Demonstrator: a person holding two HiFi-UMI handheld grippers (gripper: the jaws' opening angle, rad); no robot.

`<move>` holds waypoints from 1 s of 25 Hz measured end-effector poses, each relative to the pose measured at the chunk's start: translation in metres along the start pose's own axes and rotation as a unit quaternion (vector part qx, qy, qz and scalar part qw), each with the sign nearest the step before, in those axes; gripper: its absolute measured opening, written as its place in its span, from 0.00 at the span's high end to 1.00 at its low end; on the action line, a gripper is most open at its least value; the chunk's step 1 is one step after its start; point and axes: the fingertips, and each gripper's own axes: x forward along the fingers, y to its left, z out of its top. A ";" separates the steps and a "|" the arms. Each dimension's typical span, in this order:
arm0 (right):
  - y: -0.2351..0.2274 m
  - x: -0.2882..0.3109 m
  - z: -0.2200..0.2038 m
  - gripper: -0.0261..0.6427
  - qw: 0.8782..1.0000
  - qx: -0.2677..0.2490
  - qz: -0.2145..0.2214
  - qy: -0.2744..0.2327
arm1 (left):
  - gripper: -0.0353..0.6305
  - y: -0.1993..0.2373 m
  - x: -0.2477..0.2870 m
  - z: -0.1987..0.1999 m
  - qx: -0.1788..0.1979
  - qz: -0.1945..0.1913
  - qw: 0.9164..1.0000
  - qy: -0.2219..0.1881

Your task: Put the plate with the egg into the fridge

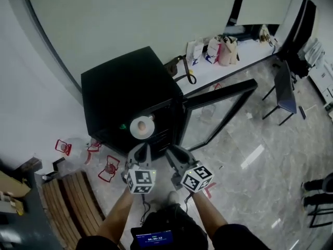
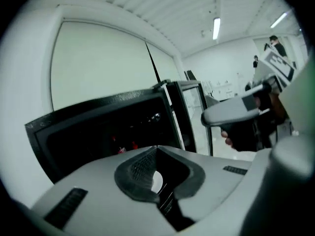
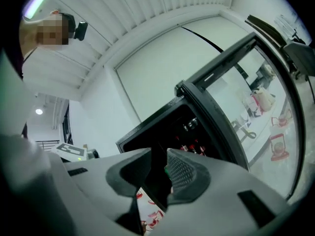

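A black fridge (image 1: 125,87) stands on the floor with its glass door (image 1: 218,105) swung open to the right. Inside it, on a shelf near the front, lies a white plate (image 1: 133,133) with the egg (image 1: 141,126) on it. My left gripper (image 1: 140,150) hovers just in front of the plate, shut, with nothing between its jaws (image 2: 155,150). My right gripper (image 1: 175,154) hangs beside it, in front of the fridge's open side. Its jaws stand a little apart and hold nothing (image 3: 159,167). The right gripper view shows bottles deep in the dark interior (image 3: 189,127).
Red-and-white wire-framed items (image 1: 109,168) lie on the floor left of the fridge, next to a slatted wooden bench (image 1: 67,202). Behind the fridge runs a white counter (image 1: 244,56) with bags (image 1: 221,50). A dark chair (image 1: 283,90) stands at the right on the marble floor.
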 end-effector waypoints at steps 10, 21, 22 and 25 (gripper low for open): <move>0.061 -0.031 0.016 0.80 0.999 -0.042 -0.012 -0.024 | 0.93 -0.010 -0.067 0.056 -0.059 -0.026 0.995 -0.070; -0.092 -0.134 0.128 0.80 0.989 -0.124 -0.080 -0.019 | 0.93 -0.168 0.029 0.157 -0.081 -0.131 0.982 -0.105; -0.116 -0.144 0.144 0.80 0.987 -0.135 -0.083 -0.012 | 0.93 -0.185 0.044 0.169 -0.083 -0.139 0.981 -0.106; -0.193 -0.169 0.186 0.79 0.981 -0.169 -0.088 0.022 | 0.93 -0.235 0.088 0.201 -0.088 -0.150 0.979 -0.103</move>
